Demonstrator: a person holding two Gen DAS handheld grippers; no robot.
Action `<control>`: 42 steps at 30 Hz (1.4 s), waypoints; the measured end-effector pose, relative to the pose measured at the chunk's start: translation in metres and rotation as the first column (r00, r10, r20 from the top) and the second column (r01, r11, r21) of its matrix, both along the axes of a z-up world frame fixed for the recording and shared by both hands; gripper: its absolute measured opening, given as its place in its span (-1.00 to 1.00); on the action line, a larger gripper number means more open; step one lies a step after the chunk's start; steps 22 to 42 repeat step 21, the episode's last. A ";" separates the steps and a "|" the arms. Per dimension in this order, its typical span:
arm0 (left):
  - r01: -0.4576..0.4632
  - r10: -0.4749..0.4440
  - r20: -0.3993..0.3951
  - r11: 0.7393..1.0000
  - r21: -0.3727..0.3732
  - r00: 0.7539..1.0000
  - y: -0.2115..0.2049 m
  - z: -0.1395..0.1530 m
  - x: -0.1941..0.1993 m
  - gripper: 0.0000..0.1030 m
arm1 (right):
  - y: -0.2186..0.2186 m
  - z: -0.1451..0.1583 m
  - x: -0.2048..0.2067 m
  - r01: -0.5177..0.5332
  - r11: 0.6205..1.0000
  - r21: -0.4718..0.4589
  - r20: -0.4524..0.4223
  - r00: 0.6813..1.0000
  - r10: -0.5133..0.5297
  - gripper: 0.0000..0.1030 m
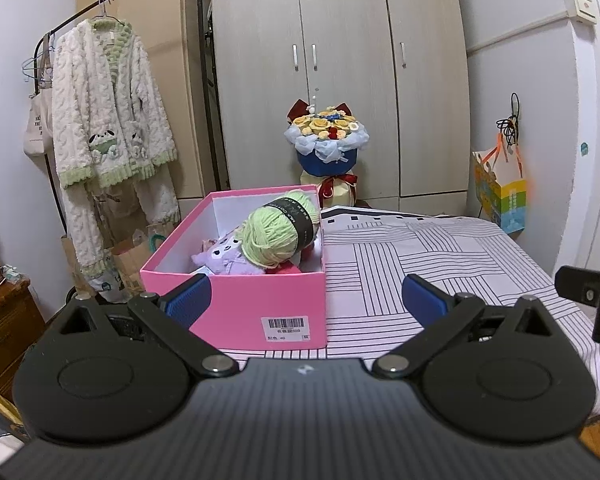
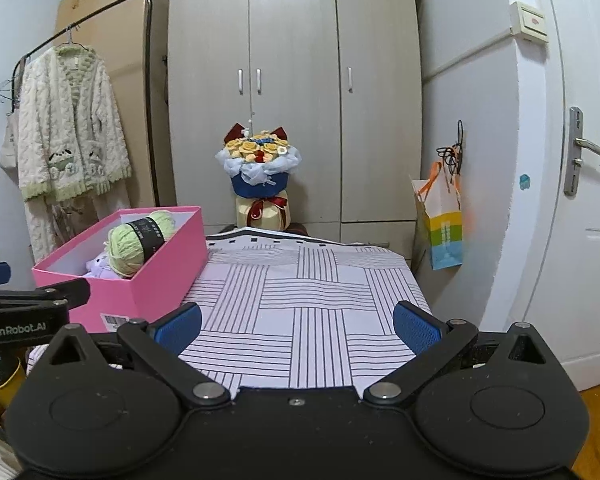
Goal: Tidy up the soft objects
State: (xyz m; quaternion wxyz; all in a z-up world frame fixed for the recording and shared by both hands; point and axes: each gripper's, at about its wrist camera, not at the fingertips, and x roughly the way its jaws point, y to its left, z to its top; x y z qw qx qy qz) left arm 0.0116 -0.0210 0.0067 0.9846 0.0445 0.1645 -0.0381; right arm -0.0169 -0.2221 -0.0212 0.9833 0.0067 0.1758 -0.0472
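Left wrist view: left tool (image 1: 306, 298) released, fingers spread, nothing held. Right tool (image 2: 298, 326) likewise released, empty, over the striped surface (image 2: 308, 300). One pink box (image 1: 252, 300) on that surface contains one green yarn ball (image 1: 278, 230), one purple plush (image 1: 220, 256) and one partly hidden red item (image 1: 290, 268).

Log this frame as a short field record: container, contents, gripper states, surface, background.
container: pink box, open, no lid on it, at the left part of the bed
contents: green yarn ball on top, purple plush toy beneath it, something red partly hidden
left hand-held gripper: open, holding nothing, facing the box
right hand-held gripper: open, holding nothing, over the bed
surface: striped bedsheet
background: wardrobe, flower bouquet, fleece robe on a rack
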 end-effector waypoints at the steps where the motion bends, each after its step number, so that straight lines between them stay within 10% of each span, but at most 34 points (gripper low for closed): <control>1: -0.002 0.002 -0.001 1.000 0.001 1.000 0.001 0.000 0.001 1.00 | 0.000 0.000 0.000 0.002 1.000 -0.003 -0.003 1.000 -0.002 1.00; 42: -0.027 0.027 -0.008 1.000 -0.001 1.000 0.007 -0.005 0.005 1.00 | -0.007 -0.004 0.007 0.051 0.999 -0.010 -0.018 0.999 -0.051 1.00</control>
